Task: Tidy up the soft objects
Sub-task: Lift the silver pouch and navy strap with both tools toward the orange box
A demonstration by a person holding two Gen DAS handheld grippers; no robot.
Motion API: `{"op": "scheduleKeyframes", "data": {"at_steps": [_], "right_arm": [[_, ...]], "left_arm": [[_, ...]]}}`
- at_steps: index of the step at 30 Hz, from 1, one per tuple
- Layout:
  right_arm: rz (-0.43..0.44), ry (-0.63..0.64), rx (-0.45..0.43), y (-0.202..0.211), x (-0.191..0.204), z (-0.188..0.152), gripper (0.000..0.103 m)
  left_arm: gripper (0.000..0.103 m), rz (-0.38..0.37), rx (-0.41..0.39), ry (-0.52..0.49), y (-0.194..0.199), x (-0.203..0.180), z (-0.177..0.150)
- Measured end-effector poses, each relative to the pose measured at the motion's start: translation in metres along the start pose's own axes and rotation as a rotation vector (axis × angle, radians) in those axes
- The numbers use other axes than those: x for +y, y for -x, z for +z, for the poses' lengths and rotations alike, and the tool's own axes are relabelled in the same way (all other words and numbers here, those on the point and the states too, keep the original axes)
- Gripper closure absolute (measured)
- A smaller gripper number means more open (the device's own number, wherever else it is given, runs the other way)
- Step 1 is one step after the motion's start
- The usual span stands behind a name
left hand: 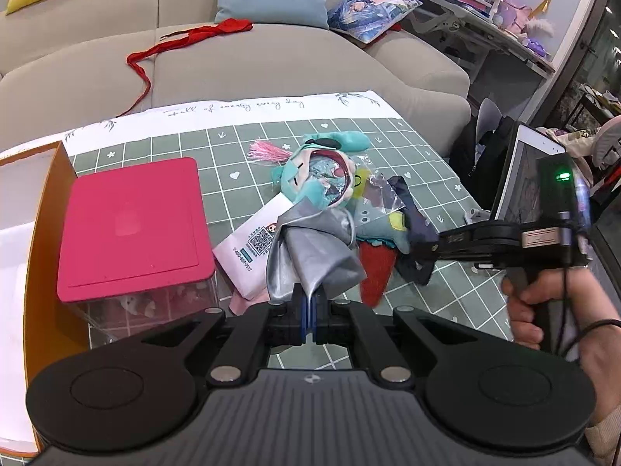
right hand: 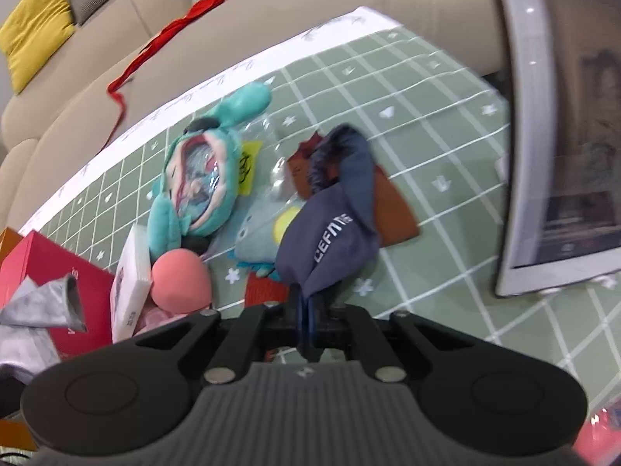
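Note:
My left gripper (left hand: 310, 298) is shut on a silver-grey cloth (left hand: 316, 250) and holds it above the green checked tablecloth (left hand: 248, 163). My right gripper (right hand: 308, 303) is shut on a navy drawstring pouch (right hand: 330, 229) with white lettering, lifted over the pile. That gripper also shows in the left wrist view (left hand: 421, 250). A teal plush doll (left hand: 322, 174) (right hand: 202, 186) lies in the middle. Beside it are a small blue plush (right hand: 258, 239), a red felt piece (left hand: 376, 272), a brown pouch (right hand: 392, 209) and a pink ball (right hand: 180, 283).
A clear box with a pink lid (left hand: 132, 221) stands at left next to an orange box (left hand: 42, 240). A white packet (left hand: 252, 240) lies by it. A tablet (right hand: 562, 124) stands at right. Behind is a beige sofa (left hand: 252, 66) with a red ribbon (left hand: 174, 44).

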State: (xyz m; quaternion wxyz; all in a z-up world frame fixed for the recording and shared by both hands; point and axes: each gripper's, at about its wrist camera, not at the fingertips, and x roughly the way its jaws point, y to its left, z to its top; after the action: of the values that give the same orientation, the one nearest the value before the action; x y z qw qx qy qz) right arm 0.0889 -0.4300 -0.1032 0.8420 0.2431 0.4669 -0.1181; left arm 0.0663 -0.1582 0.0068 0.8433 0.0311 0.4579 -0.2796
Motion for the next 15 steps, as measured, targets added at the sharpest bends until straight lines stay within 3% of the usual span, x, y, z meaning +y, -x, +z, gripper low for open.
{"op": "scheduleKeyframes", "data": {"at_steps": [4, 8, 15], "right_arm": [[0.018, 0.01, -0.088, 0.031, 0.01, 0.002, 0.103], [-0.032, 0.074, -0.187, 0.06, 0.028, 0.003, 0.103], [-0.003, 0.067, -0.256, 0.096, 0.039, 0.004, 0.103]], "left_arm": [[0.101, -0.003, -0.013, -0.001, 0.006, 0.0, 0.001], [0.101, 0.002, -0.025, -0.006, 0.015, 0.001, 0.0], [0.101, 0.012, -0.062, 0.003, 0.032, 0.006, 0.0]]}}
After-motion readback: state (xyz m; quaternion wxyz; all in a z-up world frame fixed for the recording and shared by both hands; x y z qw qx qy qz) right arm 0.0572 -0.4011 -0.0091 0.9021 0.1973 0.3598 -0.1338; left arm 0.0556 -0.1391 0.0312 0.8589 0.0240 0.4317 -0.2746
